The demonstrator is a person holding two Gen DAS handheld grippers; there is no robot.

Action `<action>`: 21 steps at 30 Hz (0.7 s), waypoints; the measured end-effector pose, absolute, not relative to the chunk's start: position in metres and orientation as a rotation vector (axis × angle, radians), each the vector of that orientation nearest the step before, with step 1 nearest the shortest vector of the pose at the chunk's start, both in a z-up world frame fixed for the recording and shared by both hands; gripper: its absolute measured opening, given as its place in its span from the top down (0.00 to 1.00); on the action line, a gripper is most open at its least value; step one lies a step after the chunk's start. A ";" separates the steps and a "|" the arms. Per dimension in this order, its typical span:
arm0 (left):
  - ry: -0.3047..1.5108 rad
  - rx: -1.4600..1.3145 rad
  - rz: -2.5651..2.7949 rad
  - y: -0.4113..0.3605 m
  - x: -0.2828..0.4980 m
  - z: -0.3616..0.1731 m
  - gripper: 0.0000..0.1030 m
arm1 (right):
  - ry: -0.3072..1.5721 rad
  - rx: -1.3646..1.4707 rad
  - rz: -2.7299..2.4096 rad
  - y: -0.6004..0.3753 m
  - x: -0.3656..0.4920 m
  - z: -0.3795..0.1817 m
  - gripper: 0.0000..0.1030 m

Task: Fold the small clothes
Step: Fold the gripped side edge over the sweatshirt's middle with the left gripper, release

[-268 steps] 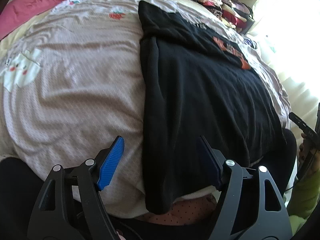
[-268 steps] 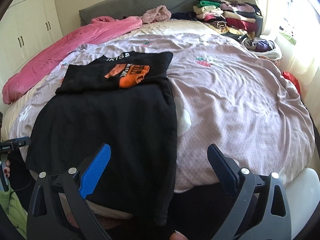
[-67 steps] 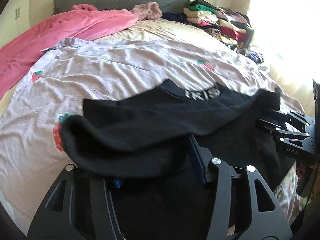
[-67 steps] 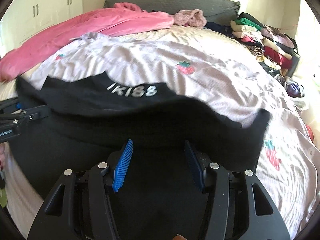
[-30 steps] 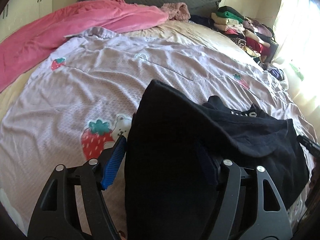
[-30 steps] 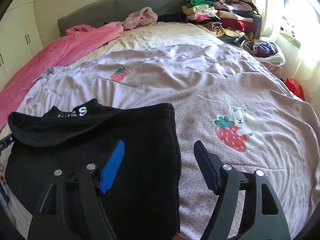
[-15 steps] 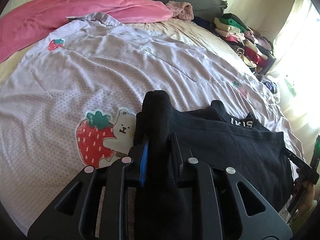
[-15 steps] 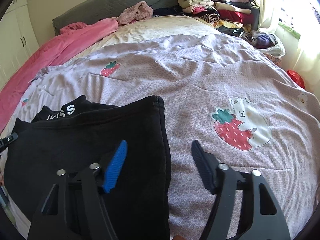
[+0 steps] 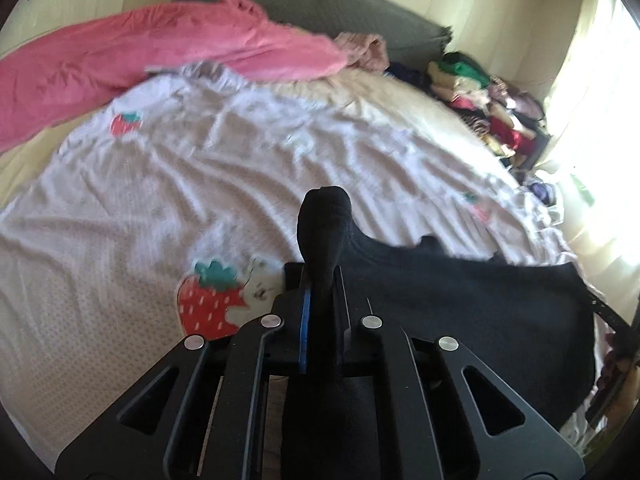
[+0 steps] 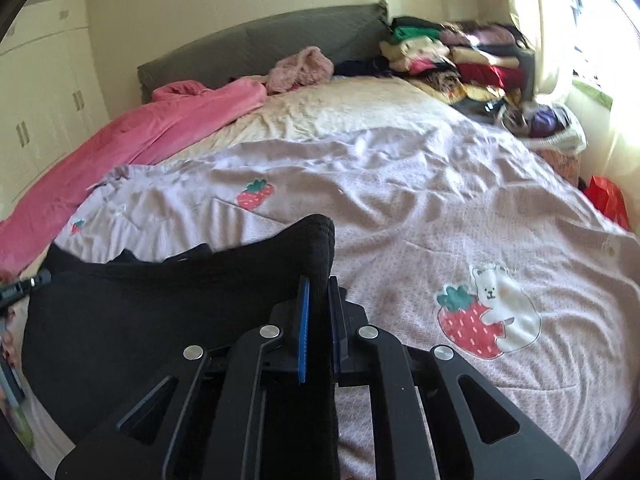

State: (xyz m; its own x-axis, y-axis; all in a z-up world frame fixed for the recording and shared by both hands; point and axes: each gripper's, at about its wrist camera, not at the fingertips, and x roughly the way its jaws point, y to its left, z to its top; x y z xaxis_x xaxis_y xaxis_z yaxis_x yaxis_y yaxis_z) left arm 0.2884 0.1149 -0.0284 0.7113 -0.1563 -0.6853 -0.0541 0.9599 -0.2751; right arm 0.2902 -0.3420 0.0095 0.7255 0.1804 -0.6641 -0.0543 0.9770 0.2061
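Observation:
A black garment [image 9: 460, 304] lies folded on the lilac strawberry quilt [image 9: 200, 184], near the bed's front edge. My left gripper [image 9: 320, 280] pinches its left corner: the jaws are closing to a finish, and the pads press a bunched fold that sticks up past the fingertips. In the right wrist view the same black garment [image 10: 160, 312] spreads to the left, and my right gripper [image 10: 318, 286] is closing fully on its right corner, with cloth squeezed between the pads. Each gripper shows at the edge of the other's view.
A pink blanket [image 9: 140, 52] runs along the far left of the bed. A stack of folded clothes [image 10: 452, 52] stands at the back right by the grey headboard [image 10: 260, 48]. A red bag [image 10: 608, 196] sits off the right side, and white cupboards [image 10: 36, 120] line the left wall.
Both grippers went from open around the garment's side edges to clamped on its corners. The left closed first, then the right. The gripped cloth now bunches up between the pads.

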 end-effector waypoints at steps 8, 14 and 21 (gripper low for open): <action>0.819 -0.246 0.001 0.113 0.288 -0.049 0.86 | 0.838 0.155 0.089 -0.338 0.298 -0.017 0.91; 0.814 -0.243 -0.016 0.112 0.278 -0.038 0.75 | 0.821 0.152 0.086 -0.339 0.291 -0.010 0.83; 0.789 -0.243 -0.041 0.107 0.264 -0.024 0.53 | 0.791 0.140 0.109 -0.331 0.277 0.005 0.55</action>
State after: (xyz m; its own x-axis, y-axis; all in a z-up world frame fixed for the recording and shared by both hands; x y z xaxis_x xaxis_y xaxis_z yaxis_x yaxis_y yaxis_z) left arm 0.2635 0.1066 -0.0239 0.7050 -0.1274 -0.6977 -0.0537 0.9713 -0.2316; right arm 0.2770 -0.3307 0.0051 0.6982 0.1496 -0.7000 -0.0448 0.9851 0.1659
